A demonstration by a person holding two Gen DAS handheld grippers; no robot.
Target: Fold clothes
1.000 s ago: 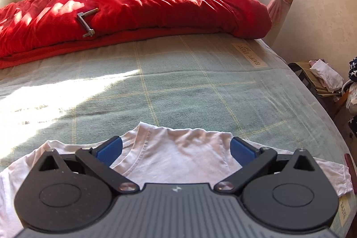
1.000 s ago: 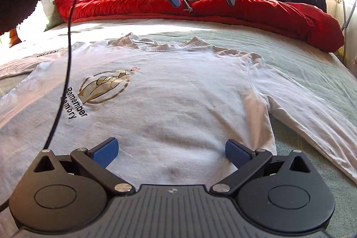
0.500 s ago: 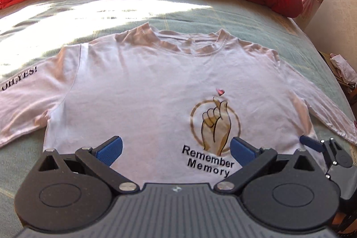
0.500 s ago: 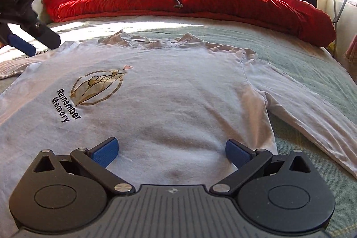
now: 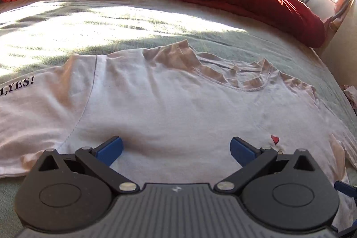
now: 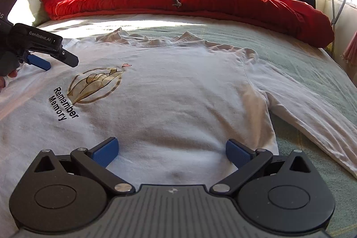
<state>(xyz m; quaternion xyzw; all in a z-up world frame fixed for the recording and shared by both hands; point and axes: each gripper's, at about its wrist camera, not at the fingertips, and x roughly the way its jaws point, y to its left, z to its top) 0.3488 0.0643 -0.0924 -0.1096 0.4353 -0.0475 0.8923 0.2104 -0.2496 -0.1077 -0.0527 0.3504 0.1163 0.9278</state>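
Left gripper [image 5: 176, 148]: blue pads spread wide, gripping nothing, hovering over the chest of the white long-sleeved shirt [image 5: 178, 108]. Right gripper [image 6: 170, 150]: likewise spread and empty, hanging above the shirt's lower body. Shirt is lying flat, print side up, on the green checked bedspread [image 6: 279, 41], sleeves stretching outward. Red duvet [image 6: 200, 1] is lying bunched along the far edge.
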